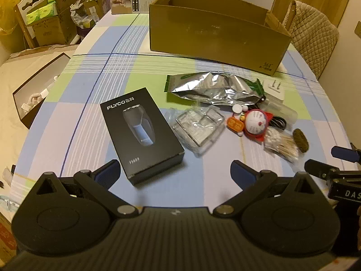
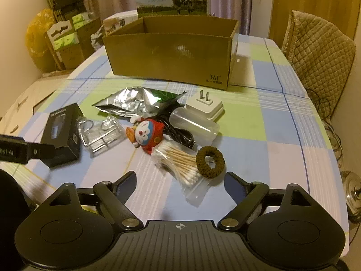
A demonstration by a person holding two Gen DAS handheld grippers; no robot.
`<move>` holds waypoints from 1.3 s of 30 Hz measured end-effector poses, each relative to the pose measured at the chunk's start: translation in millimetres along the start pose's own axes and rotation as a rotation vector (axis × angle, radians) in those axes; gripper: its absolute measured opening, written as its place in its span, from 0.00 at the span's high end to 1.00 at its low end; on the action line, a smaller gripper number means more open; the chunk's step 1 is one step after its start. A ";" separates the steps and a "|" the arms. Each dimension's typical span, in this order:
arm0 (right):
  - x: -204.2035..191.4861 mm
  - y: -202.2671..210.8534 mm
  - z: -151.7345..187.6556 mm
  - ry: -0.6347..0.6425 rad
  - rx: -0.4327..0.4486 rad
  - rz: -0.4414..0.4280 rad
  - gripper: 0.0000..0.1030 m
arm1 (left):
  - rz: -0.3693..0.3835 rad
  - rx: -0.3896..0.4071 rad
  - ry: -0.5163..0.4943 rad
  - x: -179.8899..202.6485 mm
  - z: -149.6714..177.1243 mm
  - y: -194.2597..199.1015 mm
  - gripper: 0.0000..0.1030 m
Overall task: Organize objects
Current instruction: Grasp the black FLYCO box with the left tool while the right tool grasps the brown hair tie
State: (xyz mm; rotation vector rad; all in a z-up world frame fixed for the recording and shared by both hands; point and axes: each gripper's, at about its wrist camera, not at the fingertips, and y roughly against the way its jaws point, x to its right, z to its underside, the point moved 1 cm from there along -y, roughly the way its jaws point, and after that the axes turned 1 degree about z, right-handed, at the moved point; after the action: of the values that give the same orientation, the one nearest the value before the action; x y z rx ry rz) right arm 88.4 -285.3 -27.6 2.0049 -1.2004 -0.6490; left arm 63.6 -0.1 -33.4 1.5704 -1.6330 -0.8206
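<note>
Both grippers hang above the near part of a table (image 1: 67, 117) covered in a blue, green and white checked cloth, and both point down at it. The left gripper (image 1: 174, 174) has its jaws spread wide with nothing between them; the near corner of a black shaver box (image 1: 141, 133) lies just ahead of its left finger. The right gripper (image 2: 180, 184) also has its jaws well apart and grips nothing; a bag of cotton swabs (image 2: 180, 164) and a brown hair tie (image 2: 210, 161) lie just ahead of them, touching each other. The loose things sit bunched mid-table: a clear plastic tray (image 1: 198, 127) beside the shaver box, a red and white cartoon figure (image 2: 146, 135), a crumpled foil pouch (image 1: 216, 88), a black cable (image 2: 180, 135), a frosted plastic tube (image 2: 194, 123) and a white plug (image 2: 205, 105). Behind them stands an open cardboard box (image 2: 169, 54), its front wall facing the grippers, with a bare strip of cloth between it and the heap. Bare cloth also runs along the table's right side and its left edge. A padded chair (image 2: 320, 52) stands at the far right corner.
</note>
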 end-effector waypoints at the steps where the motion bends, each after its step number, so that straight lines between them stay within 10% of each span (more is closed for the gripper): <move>1: 1.2 -1.9 0.0 0.001 -0.004 0.000 0.24 | -0.004 -0.003 0.000 -1.1 -2.0 -3.5 0.01; 20: 3.1 -45.4 -3.7 -0.012 -0.060 0.006 0.27 | -0.111 -0.098 0.045 -44.4 -34.0 -74.7 0.14; 39: 45.1 -63.4 -20.1 -0.182 -0.045 0.057 0.47 | -0.017 -0.107 -0.116 -45.8 -35.7 -82.2 0.22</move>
State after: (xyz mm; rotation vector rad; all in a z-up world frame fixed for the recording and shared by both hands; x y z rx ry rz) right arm 157.1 -298.8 -66.9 1.8994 -1.3320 -0.8369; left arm 138.3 42.1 -86.0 1.4879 -1.6308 -1.0077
